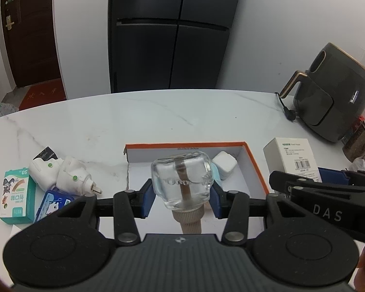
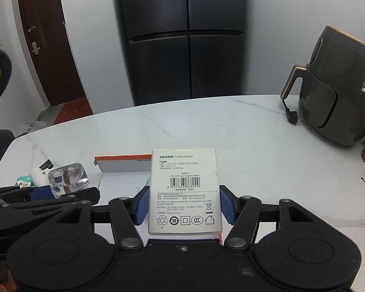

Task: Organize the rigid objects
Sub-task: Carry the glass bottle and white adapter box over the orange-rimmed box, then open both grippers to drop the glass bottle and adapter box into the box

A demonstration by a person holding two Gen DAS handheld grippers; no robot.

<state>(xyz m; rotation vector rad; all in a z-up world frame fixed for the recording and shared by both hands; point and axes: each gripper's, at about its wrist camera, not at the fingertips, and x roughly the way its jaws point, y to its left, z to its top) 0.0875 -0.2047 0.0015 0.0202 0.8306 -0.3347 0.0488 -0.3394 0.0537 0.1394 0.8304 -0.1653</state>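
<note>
Two objects are hanging over the orange-rimmed box at once, and that is where we are seeing the risk. Our left gripper is clamping a clear glass bottle at the centre of the left wrist frame, cap toward the camera. The glass looks smooth and rounded, so we are judging that it could slip from the blue pads and crack on the box floor or knock the white charger lying in the box's upper right corner.

Our right gripper is squeezing a white power adapter carton at mid frame, its printed face up. We are working with both tools very close together: the right one is crowding the lower right of the left view, so a bump could jar either grip.

Other clutter is sitting at the left of the left view: two white plugs, a green-and-white packet and a blue packet. An air fryer is standing at upper right, clear of our path.
</note>
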